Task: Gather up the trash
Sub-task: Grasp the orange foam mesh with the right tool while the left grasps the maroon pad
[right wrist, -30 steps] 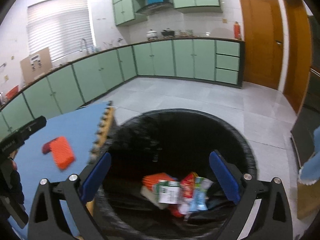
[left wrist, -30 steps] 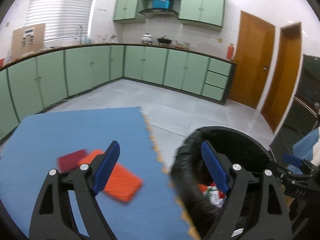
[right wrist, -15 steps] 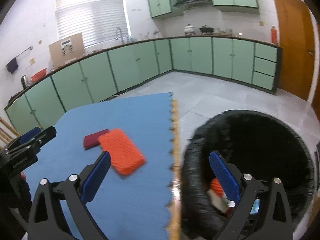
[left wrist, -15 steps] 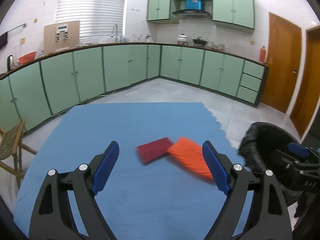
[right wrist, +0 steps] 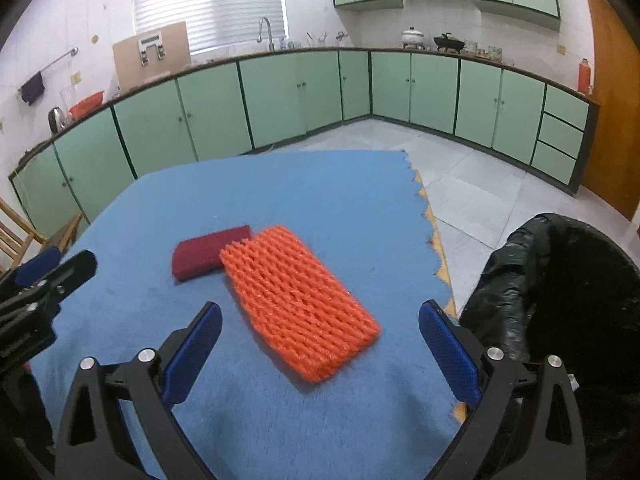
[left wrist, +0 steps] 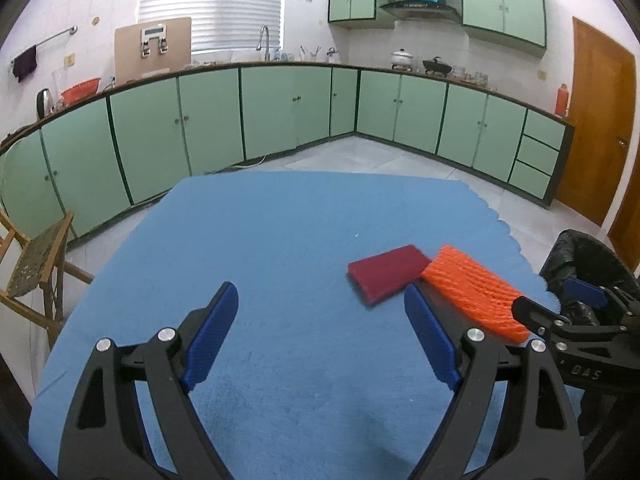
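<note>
Both claws swung from bin (right wrist: 560,280) to mat (right wrist: 280,200) | gaping, empty | trash: one orange net (right wrist: 298,304), one maroon pad (right wrist: 208,252)

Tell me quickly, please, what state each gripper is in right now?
Left gripper: open, holding nothing.
Right gripper: open, holding nothing, above the orange foam net sleeve.

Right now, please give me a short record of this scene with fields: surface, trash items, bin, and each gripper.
surface: blue mat
trash items: orange foam net and dark red pad, lying side by side, edges meeting
bin: black-lined bin, off the mat's right edge
left gripper: open, empty, above bare mat
right gripper: open, empty, orange foam net ahead between its fingers
</note>
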Demonstrator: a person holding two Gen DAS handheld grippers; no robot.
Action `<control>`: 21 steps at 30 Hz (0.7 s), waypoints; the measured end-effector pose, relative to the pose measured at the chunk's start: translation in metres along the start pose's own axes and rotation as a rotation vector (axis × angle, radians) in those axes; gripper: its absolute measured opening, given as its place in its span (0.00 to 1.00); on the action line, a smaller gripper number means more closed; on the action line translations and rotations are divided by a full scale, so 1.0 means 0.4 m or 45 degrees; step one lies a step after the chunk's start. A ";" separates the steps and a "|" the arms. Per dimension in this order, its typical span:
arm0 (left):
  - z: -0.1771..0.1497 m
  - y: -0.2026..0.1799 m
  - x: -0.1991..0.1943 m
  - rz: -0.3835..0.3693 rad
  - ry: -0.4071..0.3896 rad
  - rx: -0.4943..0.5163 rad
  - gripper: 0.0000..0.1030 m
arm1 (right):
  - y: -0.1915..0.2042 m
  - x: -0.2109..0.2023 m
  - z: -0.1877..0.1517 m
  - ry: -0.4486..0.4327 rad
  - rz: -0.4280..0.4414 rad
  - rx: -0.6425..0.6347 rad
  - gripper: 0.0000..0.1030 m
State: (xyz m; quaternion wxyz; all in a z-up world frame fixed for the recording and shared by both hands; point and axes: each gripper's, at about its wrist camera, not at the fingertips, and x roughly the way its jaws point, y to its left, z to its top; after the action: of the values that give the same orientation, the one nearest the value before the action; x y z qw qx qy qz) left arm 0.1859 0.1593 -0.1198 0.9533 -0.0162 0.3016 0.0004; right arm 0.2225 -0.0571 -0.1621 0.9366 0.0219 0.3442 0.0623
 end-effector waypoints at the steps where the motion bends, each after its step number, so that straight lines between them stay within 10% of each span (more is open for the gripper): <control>1: 0.000 0.003 0.005 0.002 0.005 -0.003 0.80 | -0.005 0.009 0.001 0.010 0.000 0.006 0.94; 10: -0.014 0.018 0.047 0.008 0.044 -0.022 0.80 | 0.002 0.090 -0.001 0.161 0.009 -0.012 0.91; 15: -0.015 0.020 0.062 0.004 0.063 -0.032 0.80 | 0.009 0.099 -0.005 0.200 0.032 -0.031 0.70; 21: -0.012 0.009 0.073 -0.009 0.079 -0.034 0.80 | 0.010 0.096 -0.008 0.203 0.063 -0.041 0.22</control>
State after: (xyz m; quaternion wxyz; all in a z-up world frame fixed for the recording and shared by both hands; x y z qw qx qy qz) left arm 0.2070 0.1624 -0.1408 0.9432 -0.0299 0.3308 0.0003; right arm 0.2490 -0.0481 -0.1887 0.9046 0.0104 0.4160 0.0922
